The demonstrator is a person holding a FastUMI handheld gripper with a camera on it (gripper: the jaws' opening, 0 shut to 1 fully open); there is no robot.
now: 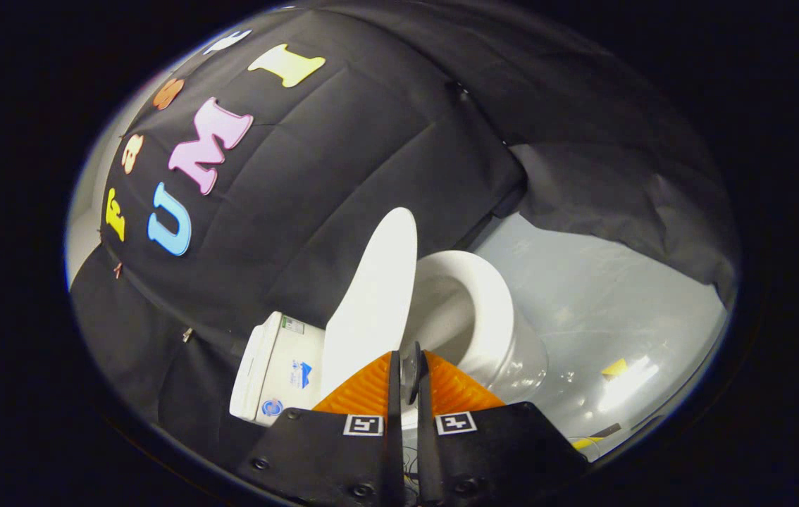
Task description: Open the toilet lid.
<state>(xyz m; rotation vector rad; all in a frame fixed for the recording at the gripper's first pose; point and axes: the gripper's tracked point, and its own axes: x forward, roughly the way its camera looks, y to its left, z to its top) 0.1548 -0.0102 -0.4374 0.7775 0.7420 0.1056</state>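
White porcelain toilet (491, 331) sits just ahead of the fingers (408, 373), whole view tilted hard to one side. The toilet lid (375, 296) is already up, standing nearly on edge, and it rises right from where the fingertips meet and stretches away beyond them toward the black cloth wall (343, 176). The open bowl and its seat ring are right beside the lid, on the far side from the tank (280, 370), which sits just off the fingers on the other side with a couple of small stickers on its face.

Fingers are drawn in close together, only a thin gap between them. Something dark and narrow sits in that gap at the tips, but I can't tell what it is, or whether the fingers are actually pinching the lid's bottom edge or just sitting in front of it.

Glossy grey floor (604, 317) spreads past the bowl, with a small yellow tape mark (614, 367) on it, well apart from the toilet.
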